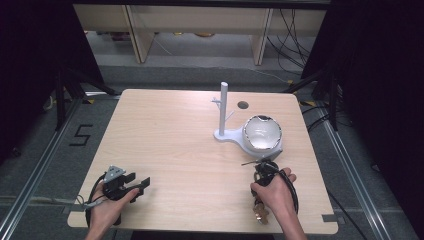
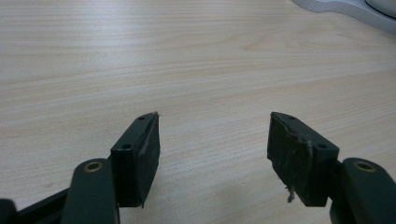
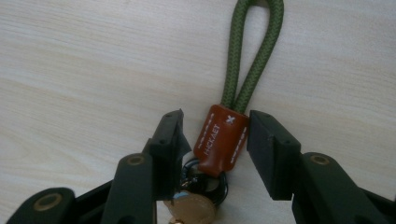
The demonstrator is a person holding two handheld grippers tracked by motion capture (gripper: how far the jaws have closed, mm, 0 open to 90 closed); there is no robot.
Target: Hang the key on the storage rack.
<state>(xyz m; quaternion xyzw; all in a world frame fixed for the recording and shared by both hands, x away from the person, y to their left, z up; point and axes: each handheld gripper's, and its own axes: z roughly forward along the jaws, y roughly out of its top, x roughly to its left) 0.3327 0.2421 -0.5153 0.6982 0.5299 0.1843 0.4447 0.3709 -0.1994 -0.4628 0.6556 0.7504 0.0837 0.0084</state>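
Left gripper [image 1: 134, 183]: lower left of the high view, held in the person's left hand [image 1: 107, 205] just above the wooden table [image 1: 165, 130]; jaws spread wide, nothing between them. In the left gripper view [image 2: 214, 154] bare tabletop lies in the gap.
Right gripper [image 1: 264, 167]: lower right of the high view, held in the person's right hand [image 1: 276, 195]. In the right gripper view [image 3: 215, 151] the jaws stand apart on either side of the brown leather tag; the right jaw looks to touch it, the left jaw close beside it; cannot tell whether it is pinched.
Keychain [image 3: 222, 140]: centre of the right gripper view, lying on the table; brown leather tag [image 3: 220, 139] with white lettering, green cord loop [image 3: 254, 51] running to the top of the frame, dark ring and brass-coloured key [image 3: 191, 207] at the bottom edge.
Stand [image 1: 223, 107]: centre right of the high view, beyond the right gripper; white upright post with small side pegs on a white base [image 1: 227, 135].
Bowl [image 1: 262, 132]: white, on the base, right of the post.
Hole [image 1: 243, 105]: dark round opening in the tabletop, far edge.
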